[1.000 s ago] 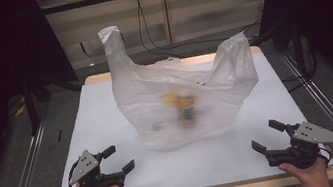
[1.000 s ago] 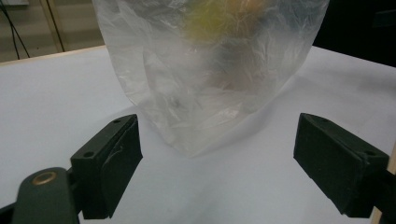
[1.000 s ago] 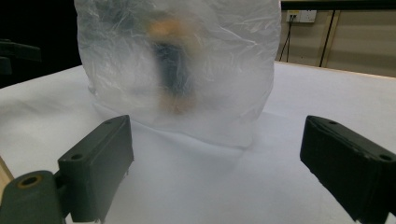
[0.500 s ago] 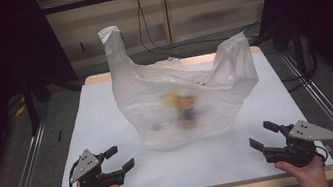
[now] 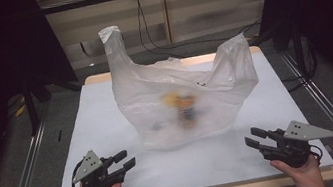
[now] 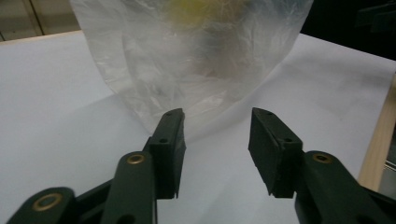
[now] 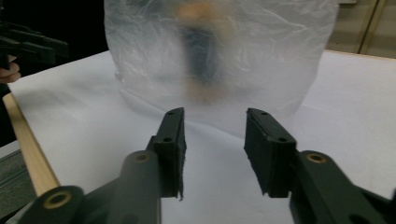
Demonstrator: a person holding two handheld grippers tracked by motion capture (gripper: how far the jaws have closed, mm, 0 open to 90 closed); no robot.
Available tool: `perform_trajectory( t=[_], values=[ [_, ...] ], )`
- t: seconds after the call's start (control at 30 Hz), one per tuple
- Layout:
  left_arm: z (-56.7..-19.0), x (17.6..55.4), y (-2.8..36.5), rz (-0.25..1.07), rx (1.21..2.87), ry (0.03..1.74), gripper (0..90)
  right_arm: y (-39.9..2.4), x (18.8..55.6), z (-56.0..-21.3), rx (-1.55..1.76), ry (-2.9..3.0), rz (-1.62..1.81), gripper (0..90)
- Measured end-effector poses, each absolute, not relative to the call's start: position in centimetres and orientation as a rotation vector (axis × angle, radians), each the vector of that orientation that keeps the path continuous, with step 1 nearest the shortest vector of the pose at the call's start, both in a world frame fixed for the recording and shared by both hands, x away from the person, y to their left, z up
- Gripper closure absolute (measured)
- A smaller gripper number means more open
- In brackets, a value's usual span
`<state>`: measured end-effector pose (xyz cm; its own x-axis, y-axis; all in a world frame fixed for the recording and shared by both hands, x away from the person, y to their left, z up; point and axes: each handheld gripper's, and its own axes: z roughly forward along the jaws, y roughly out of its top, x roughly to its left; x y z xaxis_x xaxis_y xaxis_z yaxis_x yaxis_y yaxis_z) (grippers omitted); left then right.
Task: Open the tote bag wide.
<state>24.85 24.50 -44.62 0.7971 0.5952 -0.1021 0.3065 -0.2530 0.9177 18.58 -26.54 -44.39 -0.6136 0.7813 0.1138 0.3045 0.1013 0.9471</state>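
A translucent plastic bag [image 5: 183, 98] stands upright in the middle of the white table [image 5: 107, 118], its two handles sticking up. Blurred yellow, orange and dark things [image 5: 181, 104] show through its wall. My left gripper [image 5: 124, 160] rests near the front left edge, open and holding nothing, aimed at the bag [image 6: 196, 60]. At the front right my right gripper [image 5: 253, 138] is also open and holds nothing, facing the bag [image 7: 219, 56] from the other side. In each gripper view the jaws stand apart a short way from the bag's base.
The table has a wooden rim [image 5: 170, 65] and metal rails [image 5: 25, 171] along both sides. Cables [image 5: 150, 35] hang behind it on the floor. In the right gripper view the other gripper [image 7: 28, 46] shows at the far left.
My right gripper has shifted slightly left and forward toward the bag. The left gripper and the bag have stayed put.
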Motion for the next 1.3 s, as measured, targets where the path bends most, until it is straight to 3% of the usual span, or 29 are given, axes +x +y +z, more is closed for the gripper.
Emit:
perform_trajectory(
  t=[0.27, 0.47, 1.3],
  values=[
    [-44.3, 24.4, 24.0, 0.198, 1.894, 0.603, 82.9, -25.3, 18.8, -43.8, 0.985, 2.038, 1.571, 89.6],
    [-43.9, 24.5, 23.2, 0.158, 1.903, 0.572, 90.0, -24.1, 19.3, -43.2, 0.969, 2.074, 1.625, 90.0],
    [-40.2, 25.9, 19.7, 0.103, 1.886, 0.482, 90.0, -21.6, 21.3, -39.1, 0.849, 2.127, 1.695, 90.0]
  ],
)
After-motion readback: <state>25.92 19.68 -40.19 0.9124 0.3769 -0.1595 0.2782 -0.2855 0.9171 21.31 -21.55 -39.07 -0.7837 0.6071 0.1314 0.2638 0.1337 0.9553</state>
